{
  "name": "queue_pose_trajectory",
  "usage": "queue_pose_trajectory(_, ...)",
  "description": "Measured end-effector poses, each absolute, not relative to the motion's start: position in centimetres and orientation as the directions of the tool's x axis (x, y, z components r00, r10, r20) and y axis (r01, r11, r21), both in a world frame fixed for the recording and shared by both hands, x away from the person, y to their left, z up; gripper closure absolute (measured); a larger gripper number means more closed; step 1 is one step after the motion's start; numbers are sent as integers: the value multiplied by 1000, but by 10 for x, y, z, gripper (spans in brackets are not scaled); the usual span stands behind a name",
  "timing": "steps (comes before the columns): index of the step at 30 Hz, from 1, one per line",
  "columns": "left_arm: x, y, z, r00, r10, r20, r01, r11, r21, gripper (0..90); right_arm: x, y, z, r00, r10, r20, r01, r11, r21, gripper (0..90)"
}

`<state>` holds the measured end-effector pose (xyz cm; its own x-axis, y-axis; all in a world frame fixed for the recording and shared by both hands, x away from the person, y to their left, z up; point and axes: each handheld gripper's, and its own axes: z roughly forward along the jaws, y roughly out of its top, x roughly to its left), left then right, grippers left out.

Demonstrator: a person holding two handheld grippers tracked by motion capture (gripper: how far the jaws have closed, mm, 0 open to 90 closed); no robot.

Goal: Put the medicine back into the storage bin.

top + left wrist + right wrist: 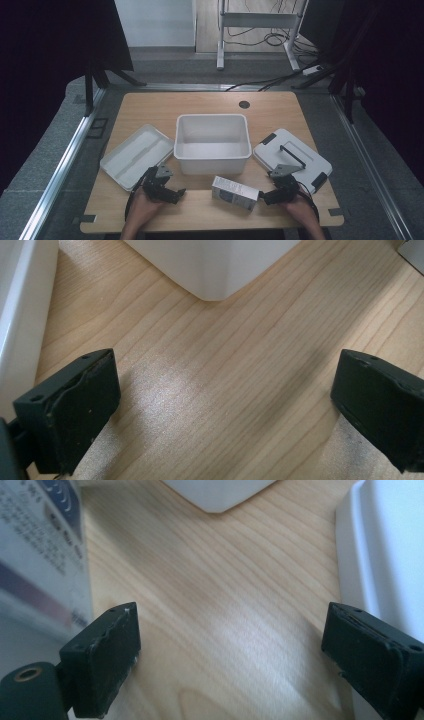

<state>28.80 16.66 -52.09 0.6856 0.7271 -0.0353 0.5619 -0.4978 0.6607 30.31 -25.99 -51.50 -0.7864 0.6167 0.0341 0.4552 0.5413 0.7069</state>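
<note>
A white open bin (212, 142) stands in the middle of the wooden table (200, 210). A small printed box (234, 192) lies in front of it, near the front edge. My left gripper (176, 194) rests low on the table left of the box, open, with bare wood between its jaws (225, 405). My right gripper (265, 196) sits just right of the box, also open over bare wood (230, 650). In the right gripper view the box (42, 555) stands beside the left jaw. A corner of the bin (215, 265) shows ahead of the left gripper, and the bin (220, 492) shows ahead of the right one too.
A white tray-like lid (136, 155) lies left of the bin; its edge (20, 325) runs beside my left gripper. A white lid with black clips and a handle (292, 157) lies right of the bin, its edge (385, 555) close to my right gripper. A cable hole (244, 104) is at the back.
</note>
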Motion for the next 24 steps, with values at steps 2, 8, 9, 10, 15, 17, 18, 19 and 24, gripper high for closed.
queue_pose_trajectory(2,288,167,-521,685,728,-35,562,-498,660,0,301,-263,-513,-787,615,45,463,540,703,85)
queue_pose_trajectory(8,288,167,-521,685,728,-35,563,-497,660,0,290,-266,-507,-802,594,52,468,573,673,87)
queue_pose_trajectory(9,288,167,-521,685,728,-36,563,-497,660,0,288,-266,-505,-807,588,52,468,584,664,87)
queue_pose_trajectory(10,288,167,-521,684,728,-36,563,-497,660,0,286,-265,-503,-813,580,48,463,594,658,88)
queue_pose_trajectory(15,288,167,-521,681,731,-36,564,-493,663,6,275,-257,-492,-846,533,28,436,658,614,87)
queue_pose_trajectory(17,288,167,-521,681,731,-36,564,-493,663,7,272,-253,-487,-857,514,27,428,683,592,87)
queue_pose_trajectory(18,288,167,-521,681,731,-37,564,-492,663,7,271,-250,-485,-862,507,27,427,695,579,87)
queue_pose_trajectory(19,288,167,-521,681,731,-37,564,-492,663,7,270,-249,-484,-865,500,28,425,704,569,87)
queue_pose_trajectory(24,288,167,-521,683,729,-36,563,-495,662,7,269,-234,-473,-884,467,31,414,750,517,85)
